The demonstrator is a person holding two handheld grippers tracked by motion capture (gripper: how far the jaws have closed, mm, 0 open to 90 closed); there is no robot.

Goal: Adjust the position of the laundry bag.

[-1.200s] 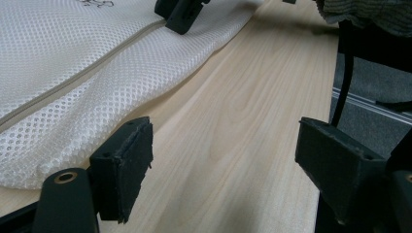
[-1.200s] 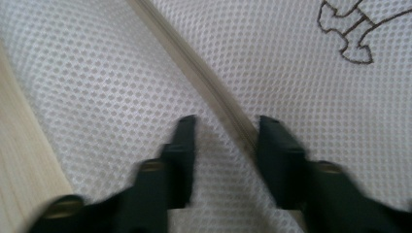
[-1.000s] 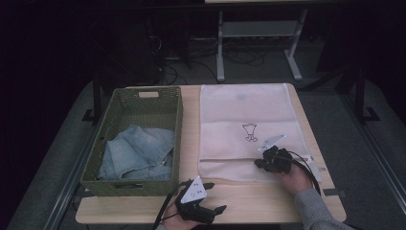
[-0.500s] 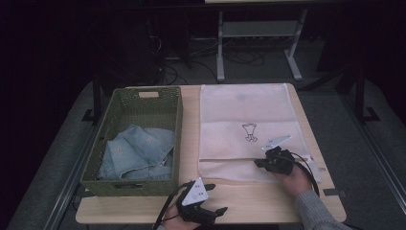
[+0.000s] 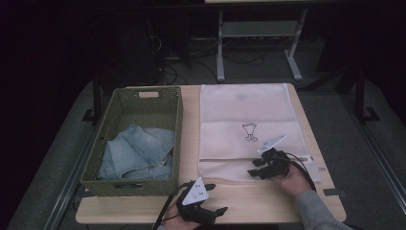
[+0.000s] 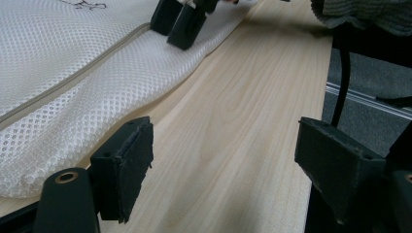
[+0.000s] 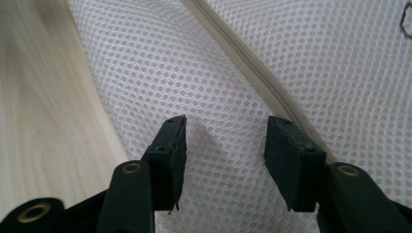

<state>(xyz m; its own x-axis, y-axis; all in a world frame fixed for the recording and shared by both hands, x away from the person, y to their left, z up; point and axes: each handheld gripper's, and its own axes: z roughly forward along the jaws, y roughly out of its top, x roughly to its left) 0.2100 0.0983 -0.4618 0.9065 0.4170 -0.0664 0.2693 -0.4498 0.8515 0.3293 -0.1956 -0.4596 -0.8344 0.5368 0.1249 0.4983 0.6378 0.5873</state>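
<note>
A white mesh laundry bag (image 5: 246, 129) with a small dark printed figure lies flat on the right half of the pale wooden table (image 5: 268, 201), its beige zipper line (image 7: 252, 73) running across near the front edge. The right gripper (image 5: 256, 169) rests on the bag's front strip, its 2 black jaws set moderately apart over the mesh with nothing between them; whether the pads touch the fabric is hard to tell. The left gripper (image 5: 213, 212) sits at the table's near edge, jaws wide apart over bare wood, the hand behind it partly cut off by the frame. A green woven basket (image 5: 100, 163) on the left holds crumpled light-blue denim (image 5: 139, 153).
</note>
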